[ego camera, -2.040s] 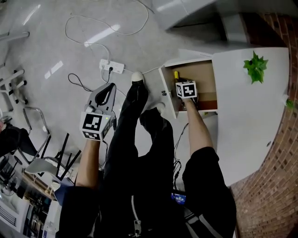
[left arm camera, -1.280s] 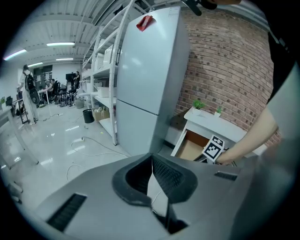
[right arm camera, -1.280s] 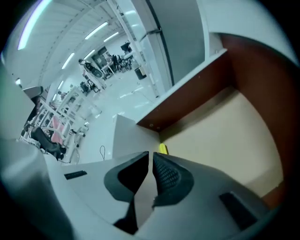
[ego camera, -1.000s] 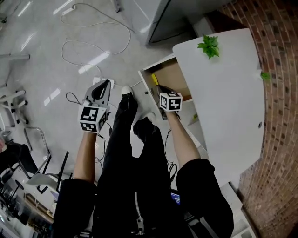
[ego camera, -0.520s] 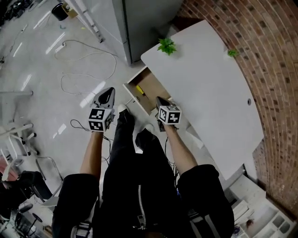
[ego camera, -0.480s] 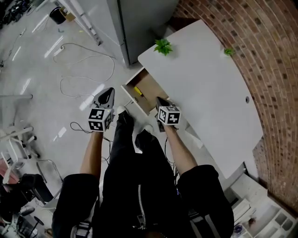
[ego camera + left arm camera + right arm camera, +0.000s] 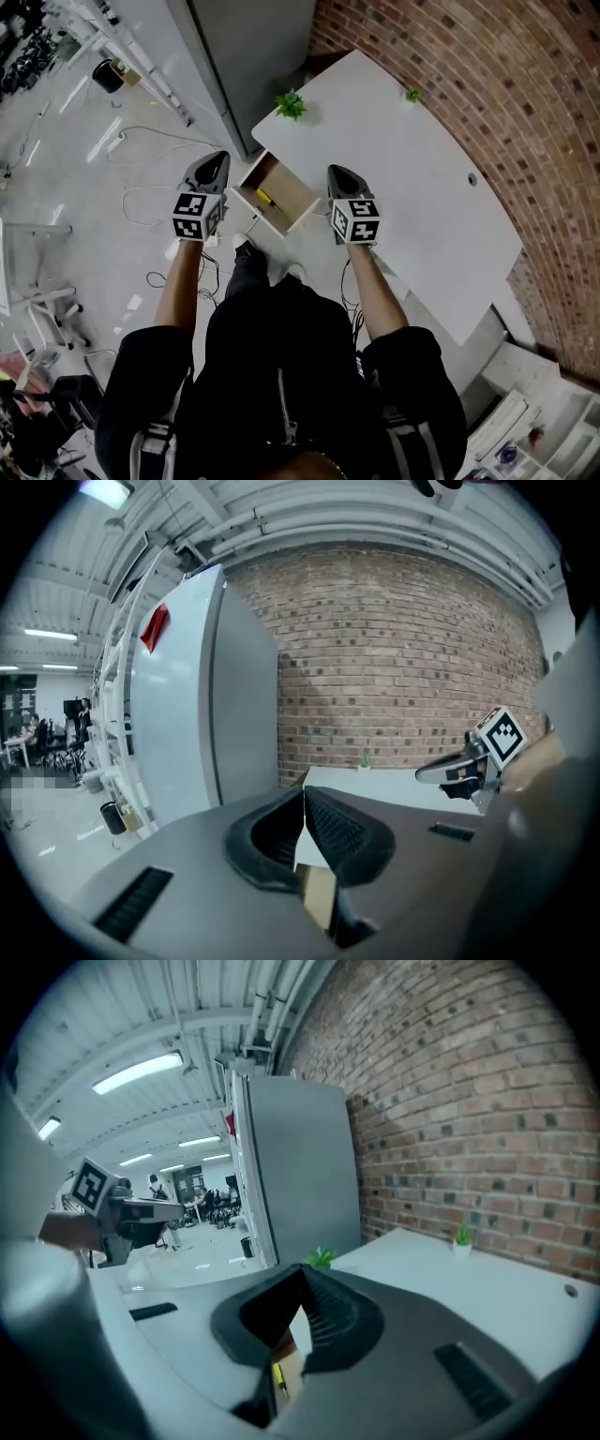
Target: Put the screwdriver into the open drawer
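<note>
Lying on the brown bottom of the open drawer (image 7: 286, 190), near its left side, the yellow-handled screwdriver (image 7: 265, 198) appears to be where the task wants it, so the placing looks done. The drawer stands pulled out from under the edge of the white table (image 7: 403, 178), which leaves its inside open from above. The left gripper (image 7: 221, 156) hangs over the floor (image 7: 141, 150) to the left of the drawer, and the right gripper (image 7: 331, 170) sits just beside the drawer's right corner, over the table edge. Both are held up in front of the person and well clear of the drawer. Each has its jaws brought together at the tips with nothing between the pads. The right gripper view shows only a sliver of the screwdriver far below, in the gap under the closed jaws. That fits hands with nothing left to carry. A small green plant (image 7: 291, 105) stands at the table's far corner, away from the work.
</note>
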{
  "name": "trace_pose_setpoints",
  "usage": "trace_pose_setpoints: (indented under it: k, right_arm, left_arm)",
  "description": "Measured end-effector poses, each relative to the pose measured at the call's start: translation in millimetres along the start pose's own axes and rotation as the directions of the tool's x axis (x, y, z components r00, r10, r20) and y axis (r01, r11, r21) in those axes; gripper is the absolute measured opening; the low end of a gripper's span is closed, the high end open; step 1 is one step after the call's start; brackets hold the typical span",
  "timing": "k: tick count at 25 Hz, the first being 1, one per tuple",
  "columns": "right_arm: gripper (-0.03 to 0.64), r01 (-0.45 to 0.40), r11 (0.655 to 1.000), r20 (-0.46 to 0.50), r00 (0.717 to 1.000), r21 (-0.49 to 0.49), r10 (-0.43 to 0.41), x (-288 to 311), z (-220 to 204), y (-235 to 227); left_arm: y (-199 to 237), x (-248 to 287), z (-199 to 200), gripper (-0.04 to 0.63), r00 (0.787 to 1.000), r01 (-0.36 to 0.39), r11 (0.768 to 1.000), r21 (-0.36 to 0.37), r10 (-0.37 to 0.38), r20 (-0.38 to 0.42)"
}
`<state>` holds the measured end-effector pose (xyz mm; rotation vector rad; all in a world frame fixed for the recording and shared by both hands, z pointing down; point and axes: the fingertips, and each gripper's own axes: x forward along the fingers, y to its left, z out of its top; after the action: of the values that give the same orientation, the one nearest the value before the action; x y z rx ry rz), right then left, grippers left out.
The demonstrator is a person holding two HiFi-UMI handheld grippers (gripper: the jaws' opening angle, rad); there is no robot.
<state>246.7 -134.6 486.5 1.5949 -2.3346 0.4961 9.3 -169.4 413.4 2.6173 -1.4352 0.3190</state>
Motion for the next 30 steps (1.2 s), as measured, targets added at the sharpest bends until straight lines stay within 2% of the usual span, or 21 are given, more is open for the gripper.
trace_pose_setpoints:
  k: [4, 8, 14, 25, 30]
  right_arm:
    - [0.008, 0.003, 1.000, 0.111, 0.994, -0.031, 0.001, -29, 52, -2]
    - [0.008, 0.008, 0.999, 0.164, 0.986, -0.033, -0.003, -46, 71, -1]
    - [0.008, 0.004, 0.999, 0.168, 0.986, -0.032, 0.001, -49, 65, 5]
    - [0.008, -0.026, 0.995, 0.159, 0.986, -0.096, 0.041, -52, 58, 26]
    - [0.008, -0.034, 0.996, 0.174, 0.984, -0.083, 0.048, -52, 61, 27]
  left_arm:
    - [-6, -6, 33, 0.026, 0.998, -0.001, 1.000, 0.015, 0.000, 0.060]
    - [-14, -12, 36, 0.026, 0.997, 0.003, 1.000, 0.017, -0.004, 0.071]
    - [-17, -18, 23, 0.026, 0.998, -0.006, 1.000, 0.018, 0.005, 0.064]
    - [-20, -31, 14, 0.026, 0.997, -0.026, 1.000, 0.004, 0.025, 0.068]
    - [-19, -33, 12, 0.026, 0.998, -0.030, 1.000, 0.008, 0.030, 0.060]
